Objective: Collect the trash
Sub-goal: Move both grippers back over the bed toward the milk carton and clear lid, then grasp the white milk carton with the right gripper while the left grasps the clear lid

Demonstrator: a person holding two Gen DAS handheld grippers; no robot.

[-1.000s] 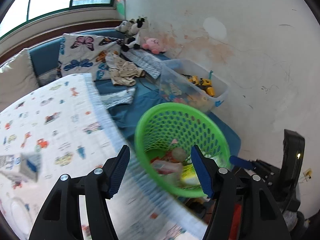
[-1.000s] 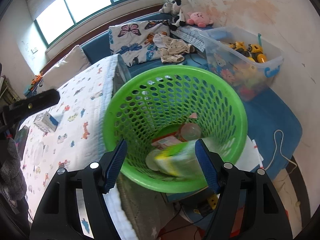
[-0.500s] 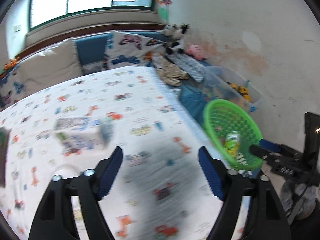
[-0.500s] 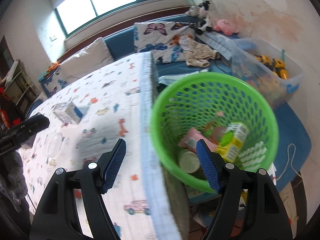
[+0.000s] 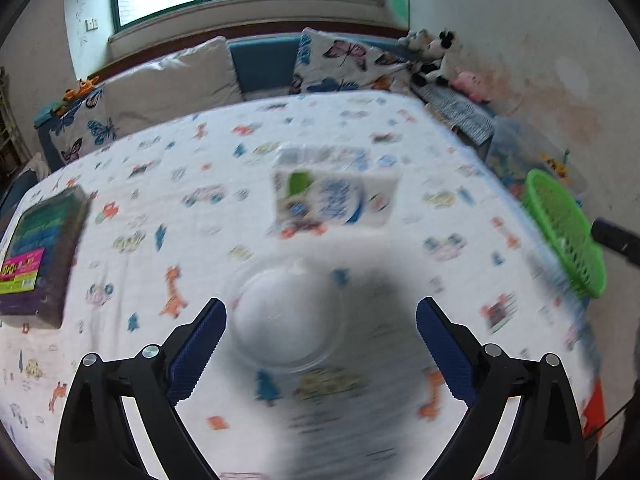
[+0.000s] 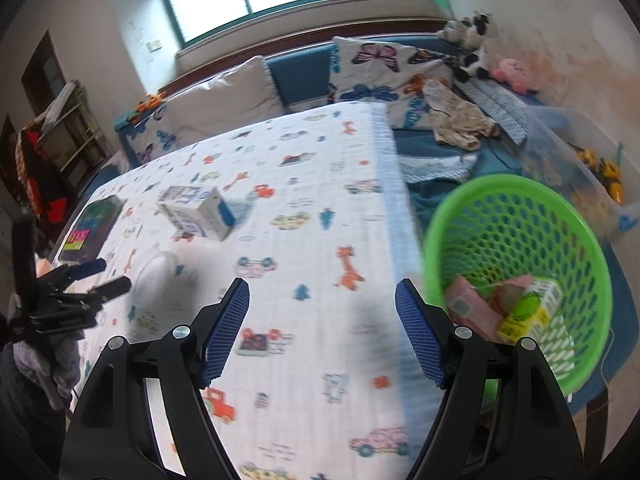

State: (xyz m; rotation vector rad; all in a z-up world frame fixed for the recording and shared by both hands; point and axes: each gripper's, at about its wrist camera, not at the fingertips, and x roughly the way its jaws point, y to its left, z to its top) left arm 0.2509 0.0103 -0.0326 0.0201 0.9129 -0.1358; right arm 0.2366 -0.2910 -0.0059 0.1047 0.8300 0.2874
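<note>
Two tools gape empty, both just widening: left tool (image 5: 321,334) over a clear lid (image 5: 286,320); beyond it, blurred, a carton (image 5: 334,196) seemingly lying crosswise; right tool (image 6: 322,320) beside the basket (image 6: 520,236).

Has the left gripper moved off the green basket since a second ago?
Yes. The left gripper swung from over the green basket, now at the view's right edge, to above the clear lid on the printed cloth; its jaws have just been opening, nothing gripped.
</note>
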